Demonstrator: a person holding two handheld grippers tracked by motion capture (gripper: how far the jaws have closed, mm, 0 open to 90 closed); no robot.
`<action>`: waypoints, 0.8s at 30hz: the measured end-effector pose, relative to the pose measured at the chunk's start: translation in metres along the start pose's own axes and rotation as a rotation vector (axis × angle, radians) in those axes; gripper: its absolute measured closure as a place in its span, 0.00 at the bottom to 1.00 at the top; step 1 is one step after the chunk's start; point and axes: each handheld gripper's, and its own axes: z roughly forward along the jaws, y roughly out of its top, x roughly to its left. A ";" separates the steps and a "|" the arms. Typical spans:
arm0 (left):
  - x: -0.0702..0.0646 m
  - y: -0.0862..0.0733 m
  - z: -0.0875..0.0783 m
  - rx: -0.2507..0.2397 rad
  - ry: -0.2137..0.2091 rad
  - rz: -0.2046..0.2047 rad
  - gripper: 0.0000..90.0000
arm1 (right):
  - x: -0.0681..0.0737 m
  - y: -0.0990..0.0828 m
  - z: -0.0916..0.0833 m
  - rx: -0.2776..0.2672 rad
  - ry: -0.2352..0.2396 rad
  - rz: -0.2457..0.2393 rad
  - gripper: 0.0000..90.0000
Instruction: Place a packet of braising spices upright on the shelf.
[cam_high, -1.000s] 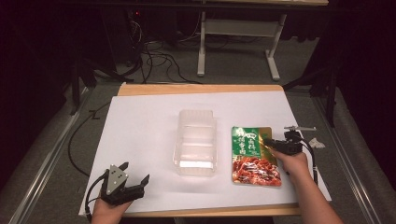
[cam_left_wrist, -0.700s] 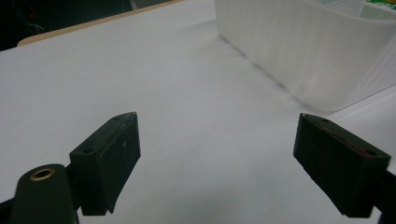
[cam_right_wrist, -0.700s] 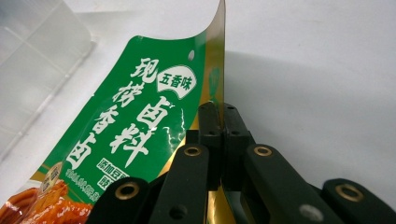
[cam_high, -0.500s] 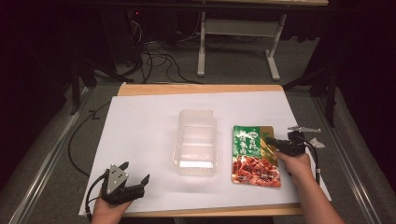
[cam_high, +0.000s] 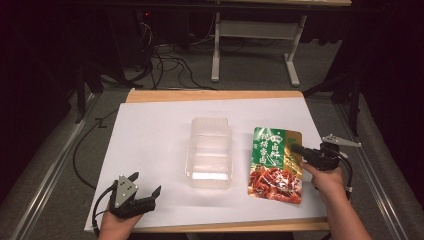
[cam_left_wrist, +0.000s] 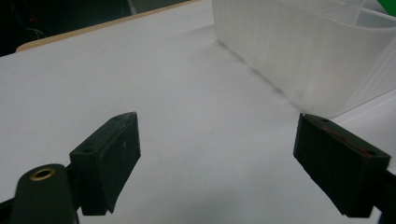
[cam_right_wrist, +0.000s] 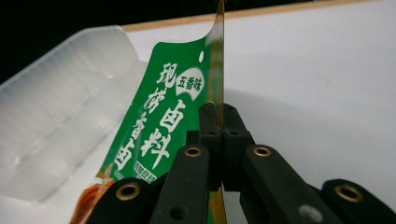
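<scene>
A green and red food packet (cam_high: 273, 164) lies on the white table cover, to the right of a clear plastic tub (cam_high: 209, 151). My right gripper (cam_high: 297, 149) is shut on the packet's right edge, near its top. In the right gripper view the packet (cam_right_wrist: 161, 119) stands on edge between the pressed jaws of my right gripper (cam_right_wrist: 221, 122), with the tub (cam_right_wrist: 60, 105) to its left. My left gripper (cam_high: 147, 185) rests open near the table's front left corner. In the left gripper view the jaws of my left gripper (cam_left_wrist: 229, 154) stand wide apart over bare white cover, with the tub (cam_left_wrist: 308, 51) ahead to the right.
The white cover (cam_high: 155, 135) spreads over a wooden table (cam_high: 210, 95). Cables lie on the grey floor (cam_high: 170, 60) behind, beside a metal frame leg (cam_high: 216, 45). Dark surroundings flank both sides of the table.
My right gripper has shifted slightly right and toward me with the packet's edge, and that edge is lifted a little. The left gripper has barely moved.
</scene>
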 end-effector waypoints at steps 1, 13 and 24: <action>0.000 0.000 0.000 -0.001 -0.001 0.001 0.17 | 0.003 0.001 -0.003 -0.012 0.004 -0.007 1.00; -0.001 0.002 0.002 -0.007 -0.006 0.004 0.17 | 0.035 0.016 -0.026 -0.151 0.001 -0.103 1.00; -0.001 0.002 0.002 -0.007 -0.005 0.004 0.17 | 0.045 0.026 -0.043 -0.237 -0.019 -0.140 1.00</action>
